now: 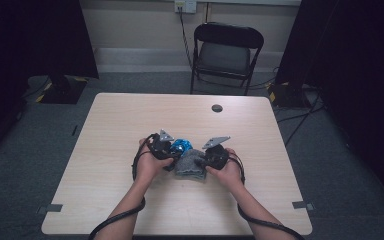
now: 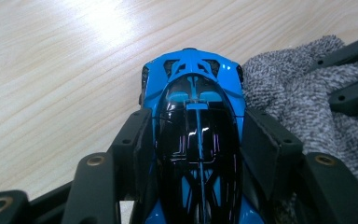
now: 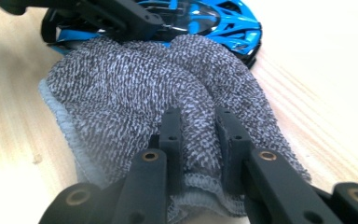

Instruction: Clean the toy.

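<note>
While left gripper (image 2: 196, 140) clamps glossy blue-black toy car (image 2: 193, 116), right gripper (image 3: 200, 135) pinches speckled grey cloth (image 3: 135, 88).

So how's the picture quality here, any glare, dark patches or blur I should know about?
High view: room edges very dark, table evenly lit. Left gripper view: a bright glare patch washes out the wood at top left, and small highlights glint on the blue toy car clamped in the left gripper. Right gripper view: the grey cloth pinched by the right gripper is fairly sharp; the near jaws look soft.

Left gripper (image 1: 172, 150) clamped, right gripper (image 1: 203, 159) pinched, both low, side by side.
</note>
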The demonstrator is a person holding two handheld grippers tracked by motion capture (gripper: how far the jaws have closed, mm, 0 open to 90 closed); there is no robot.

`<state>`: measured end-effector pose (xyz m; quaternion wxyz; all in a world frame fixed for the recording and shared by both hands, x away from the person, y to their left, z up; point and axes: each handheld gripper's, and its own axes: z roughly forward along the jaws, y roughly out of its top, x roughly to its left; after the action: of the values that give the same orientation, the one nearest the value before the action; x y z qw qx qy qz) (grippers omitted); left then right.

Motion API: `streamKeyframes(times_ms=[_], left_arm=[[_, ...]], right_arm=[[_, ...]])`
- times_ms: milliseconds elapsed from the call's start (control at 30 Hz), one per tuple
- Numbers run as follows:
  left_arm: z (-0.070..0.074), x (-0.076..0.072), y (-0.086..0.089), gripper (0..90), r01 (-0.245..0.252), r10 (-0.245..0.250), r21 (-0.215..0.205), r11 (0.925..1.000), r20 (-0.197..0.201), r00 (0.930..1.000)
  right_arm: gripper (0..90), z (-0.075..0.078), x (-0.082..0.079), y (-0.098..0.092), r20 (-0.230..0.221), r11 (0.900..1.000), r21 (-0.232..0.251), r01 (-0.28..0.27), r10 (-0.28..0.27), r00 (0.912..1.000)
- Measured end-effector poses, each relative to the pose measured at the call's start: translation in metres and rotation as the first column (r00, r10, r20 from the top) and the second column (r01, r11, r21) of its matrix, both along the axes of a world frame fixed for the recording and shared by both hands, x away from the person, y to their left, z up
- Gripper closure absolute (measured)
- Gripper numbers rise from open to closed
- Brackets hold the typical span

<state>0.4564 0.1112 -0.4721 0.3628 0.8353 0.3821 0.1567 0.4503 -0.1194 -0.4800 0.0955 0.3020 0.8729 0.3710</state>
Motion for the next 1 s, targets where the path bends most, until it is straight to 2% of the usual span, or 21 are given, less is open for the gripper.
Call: streamKeyframes(times_ms=[500,800,1000], left_arm=[[0.0,-0.001,0.0,44.5,0.0,0.0,-0.002,1.0,0.004,1.0],[0.0,-0.001,0.001,44.5,0.001,-0.001,-0.003,1.0,-0.004,1.0],[0.0,-0.001,0.001,44.5,0.002,-0.002,-0.002,1.0,-0.004,1.0]], right_arm=[[75.0,0.002,0.012,-0.008,-0.002,0.999,-0.019,0.051,-0.051,0.9987],[75.1,0.004,0.016,-0.008,0.014,0.996,-0.053,0.076,-0.076,0.997],[75.0,0.004,0.023,-0.011,0.004,0.993,-0.045,0.107,-0.107,0.9943]])
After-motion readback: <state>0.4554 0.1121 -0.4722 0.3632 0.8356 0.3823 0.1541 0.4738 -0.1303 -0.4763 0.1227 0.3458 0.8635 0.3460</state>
